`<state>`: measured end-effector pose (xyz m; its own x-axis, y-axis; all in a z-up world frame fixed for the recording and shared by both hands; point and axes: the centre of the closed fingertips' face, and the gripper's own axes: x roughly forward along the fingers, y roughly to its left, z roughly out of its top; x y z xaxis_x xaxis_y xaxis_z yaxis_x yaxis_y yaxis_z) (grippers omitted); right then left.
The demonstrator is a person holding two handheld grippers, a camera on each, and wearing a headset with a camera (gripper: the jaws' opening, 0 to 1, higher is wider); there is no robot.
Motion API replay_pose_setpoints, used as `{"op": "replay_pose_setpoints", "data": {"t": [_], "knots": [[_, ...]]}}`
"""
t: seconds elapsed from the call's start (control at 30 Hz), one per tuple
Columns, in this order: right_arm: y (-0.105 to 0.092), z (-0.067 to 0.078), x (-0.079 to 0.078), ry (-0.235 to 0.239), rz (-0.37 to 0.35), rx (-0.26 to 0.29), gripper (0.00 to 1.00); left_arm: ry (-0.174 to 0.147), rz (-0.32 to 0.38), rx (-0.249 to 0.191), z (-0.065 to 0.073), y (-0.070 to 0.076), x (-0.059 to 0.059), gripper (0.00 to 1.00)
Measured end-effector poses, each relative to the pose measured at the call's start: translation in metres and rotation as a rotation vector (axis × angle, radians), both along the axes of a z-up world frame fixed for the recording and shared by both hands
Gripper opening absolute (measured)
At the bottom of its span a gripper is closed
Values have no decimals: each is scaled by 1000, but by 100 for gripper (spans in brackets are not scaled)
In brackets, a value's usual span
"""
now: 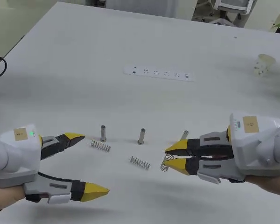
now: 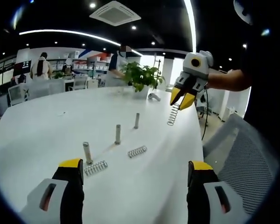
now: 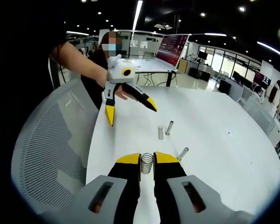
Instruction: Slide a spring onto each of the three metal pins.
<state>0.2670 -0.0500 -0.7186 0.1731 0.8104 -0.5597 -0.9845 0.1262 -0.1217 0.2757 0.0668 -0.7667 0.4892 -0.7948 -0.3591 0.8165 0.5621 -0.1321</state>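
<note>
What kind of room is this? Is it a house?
Probably not. It looks like a big open office: a long white table with a power strip, a mesh office chair, and ceiling strip lights and an air vent.

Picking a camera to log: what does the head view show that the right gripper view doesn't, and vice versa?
Head view: a power strip and a paper cup on the table. Right gripper view: a mesh chair beside the table. Both: the right gripper shut on a spring, the left gripper open, and upright metal pins.
</note>
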Motion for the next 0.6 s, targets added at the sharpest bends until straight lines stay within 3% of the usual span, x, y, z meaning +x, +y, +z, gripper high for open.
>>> {"op": "replay_pose_setpoints", "data": {"t": [0.3,0.6], "knots": [[-11,0,4,-8,-26,-9,7,-1,21,-4,1,2,4,97],[-26,2,23,-28,-83,-18,7,7,43,-1,-3,11,2,98]]}}
